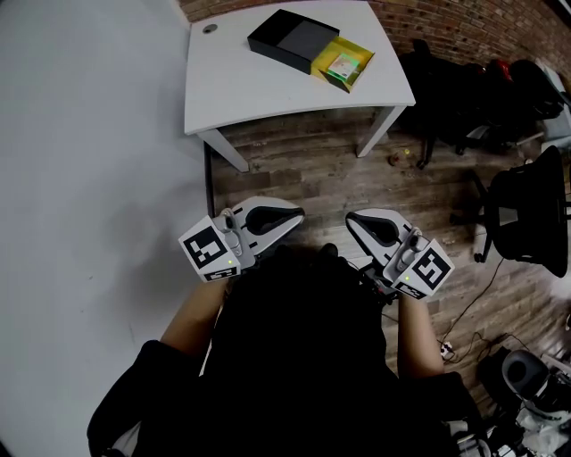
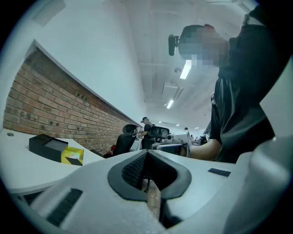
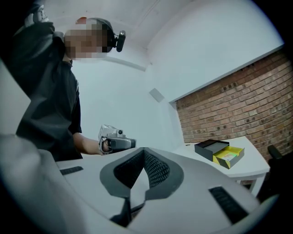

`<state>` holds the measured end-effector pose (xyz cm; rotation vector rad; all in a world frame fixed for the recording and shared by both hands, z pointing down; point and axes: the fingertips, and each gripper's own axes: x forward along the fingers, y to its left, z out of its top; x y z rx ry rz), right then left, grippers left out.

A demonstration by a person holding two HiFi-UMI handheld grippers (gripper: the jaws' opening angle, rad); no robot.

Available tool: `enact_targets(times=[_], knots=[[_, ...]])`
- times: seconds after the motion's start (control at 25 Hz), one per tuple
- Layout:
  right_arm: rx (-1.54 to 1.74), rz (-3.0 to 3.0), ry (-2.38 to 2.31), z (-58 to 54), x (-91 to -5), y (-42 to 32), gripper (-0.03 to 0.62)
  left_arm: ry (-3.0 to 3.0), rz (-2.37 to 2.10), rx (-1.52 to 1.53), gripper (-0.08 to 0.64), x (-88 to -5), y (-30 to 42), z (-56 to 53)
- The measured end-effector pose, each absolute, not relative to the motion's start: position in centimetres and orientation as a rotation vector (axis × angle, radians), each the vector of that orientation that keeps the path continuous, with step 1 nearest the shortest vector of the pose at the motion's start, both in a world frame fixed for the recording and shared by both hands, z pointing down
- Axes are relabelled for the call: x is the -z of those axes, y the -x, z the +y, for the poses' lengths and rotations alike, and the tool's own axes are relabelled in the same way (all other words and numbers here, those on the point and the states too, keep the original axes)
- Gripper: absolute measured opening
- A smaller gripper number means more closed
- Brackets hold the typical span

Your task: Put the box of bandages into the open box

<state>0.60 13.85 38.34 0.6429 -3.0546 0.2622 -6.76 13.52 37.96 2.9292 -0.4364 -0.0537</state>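
White table on the far side, standing on a wooden floor with a brick wall behind it.

Toward the table's right end there is a flat black box. An open yellow box sits against its lower-right end. The two form one line, with the long axis running upper left to lower right in the head view, slantwise to the table's front edge.

A small green-and-white bandage box lies flat inside the open yellow box, face up. It is too small to tell which way its own long side runs.

Nearer, well apart from the table, a person in a dark top holds both tools level in front of the body, tips turned in toward each other.
- Left gripper: jaws pressed together, nothing between them.
- Right gripper: jaws likewise together, empty.
- There is a gap between the two tips; they do not touch.
- Each gripper view shows the other gripper in the person's hand, with the table and boxes off to one side.

Far right: black office chair.
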Motion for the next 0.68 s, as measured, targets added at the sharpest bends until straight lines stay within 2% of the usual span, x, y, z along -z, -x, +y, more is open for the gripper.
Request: enact_targets(times=[0.28,0.68], knots=[[-0.251,-3.044,-0.678,14.8,-38.5,3.4,0.005,-2.899,-0.413,0.064,0.015,-39.1,10.9,14.2],[-0.250,-2.993,-0.815,15.2,-38.5,3.7,0.005,-2.925,-0.280,0.093,0.015,-38.7,11.4,13.7]])
